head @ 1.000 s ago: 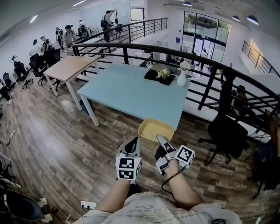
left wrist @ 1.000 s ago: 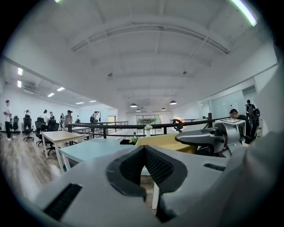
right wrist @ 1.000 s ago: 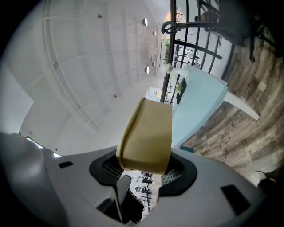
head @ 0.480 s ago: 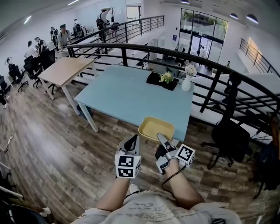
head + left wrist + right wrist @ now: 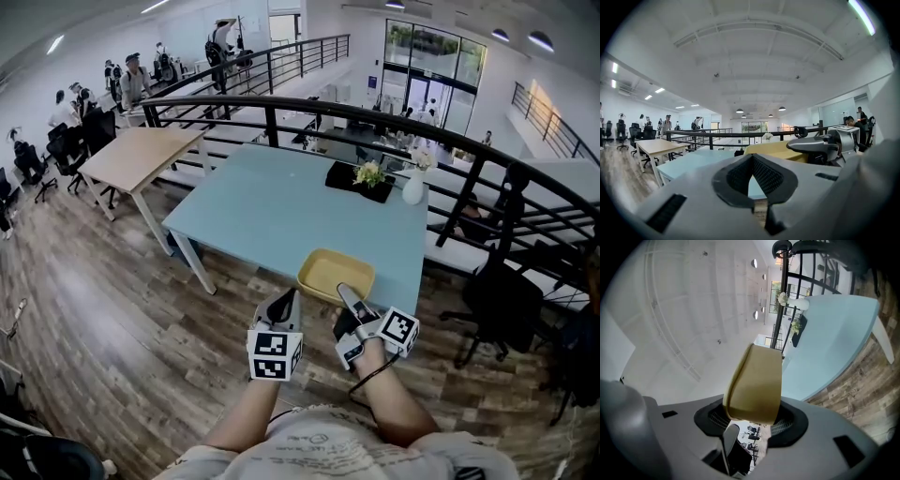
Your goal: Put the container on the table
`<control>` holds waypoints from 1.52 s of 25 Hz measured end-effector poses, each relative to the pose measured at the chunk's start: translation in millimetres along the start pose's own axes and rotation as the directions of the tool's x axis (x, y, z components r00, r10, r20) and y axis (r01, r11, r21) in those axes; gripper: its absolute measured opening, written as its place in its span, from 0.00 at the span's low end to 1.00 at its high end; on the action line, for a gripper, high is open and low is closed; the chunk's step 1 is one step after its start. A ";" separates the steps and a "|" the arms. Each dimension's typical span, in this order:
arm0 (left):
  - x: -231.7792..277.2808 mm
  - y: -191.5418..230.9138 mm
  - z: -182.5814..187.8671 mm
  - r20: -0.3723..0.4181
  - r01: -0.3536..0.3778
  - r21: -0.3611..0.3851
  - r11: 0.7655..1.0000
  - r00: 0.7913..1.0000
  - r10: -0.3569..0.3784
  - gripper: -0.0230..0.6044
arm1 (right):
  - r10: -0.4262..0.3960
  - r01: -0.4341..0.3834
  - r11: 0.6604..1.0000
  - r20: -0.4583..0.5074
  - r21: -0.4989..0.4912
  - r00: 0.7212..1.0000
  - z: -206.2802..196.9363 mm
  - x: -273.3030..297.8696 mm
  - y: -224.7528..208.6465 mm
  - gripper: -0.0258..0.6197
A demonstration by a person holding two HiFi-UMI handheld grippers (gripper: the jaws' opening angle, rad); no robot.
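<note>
Gripping near rim of yellow container (image 5: pixel 335 274) in right gripper (image 5: pixel 345 295); container jutting straight ahead, hanging in air at near edge of blue table (image 5: pixel 262 202). Holding left gripper (image 5: pixel 280 307) pinched closed, empty, alongside.

An open-plan office on an upper gallery level. A long light blue table (image 5: pixel 272 206) stands on a wood-plank floor (image 5: pixel 103 309). A curved black metal railing (image 5: pixel 309 103) runs just behind the table, with a lower level visible past it. To the table's left is a wooden desk (image 5: pixel 141 150) with black office chairs (image 5: pixel 61 150) near it, and several people (image 5: pixel 131 80) stand farther off. Another black swivel chair (image 5: pixel 502 300) is to the table's right. A white vase (image 5: pixel 413 187) of flowers sits at the table's far end. Beyond that end are tall glass doors (image 5: pixel 441 70). Strip lights (image 5: pixel 862 14) line the white ceiling above.
</note>
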State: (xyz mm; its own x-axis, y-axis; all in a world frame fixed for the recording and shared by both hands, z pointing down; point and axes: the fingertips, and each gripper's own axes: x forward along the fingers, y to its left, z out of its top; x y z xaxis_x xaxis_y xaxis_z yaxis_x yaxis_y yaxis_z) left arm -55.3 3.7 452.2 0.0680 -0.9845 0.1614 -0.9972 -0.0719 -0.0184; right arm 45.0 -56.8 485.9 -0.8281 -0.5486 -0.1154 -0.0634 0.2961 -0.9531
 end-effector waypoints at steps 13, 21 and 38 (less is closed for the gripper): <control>22.6 51.1 -13.0 -0.010 0.026 -0.023 0.999 1.000 -0.026 0.05 | -0.026 0.026 1.000 0.015 -0.011 1.000 -13.4 50.3 -15.9 0.36; 46.9 80.7 -19.4 -0.020 0.016 -0.025 1.000 1.000 -0.016 0.05 | -0.042 0.042 0.999 0.013 0.003 0.999 -9.7 87.8 -34.9 0.36; 163.3 132.3 -6.8 -0.021 0.072 0.007 0.997 0.997 -0.072 0.04 | -0.014 0.014 1.000 0.012 0.006 1.000 57.0 203.0 -70.7 0.36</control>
State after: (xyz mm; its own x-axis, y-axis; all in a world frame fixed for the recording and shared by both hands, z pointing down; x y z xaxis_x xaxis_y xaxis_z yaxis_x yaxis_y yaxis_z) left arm -176.3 -165.5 482.8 0.1385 -0.9733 0.1830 -0.9896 -0.1434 -0.0138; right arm -86.9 -233.7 513.9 -0.8205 -0.5618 -0.1056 -0.0714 0.2841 -0.9561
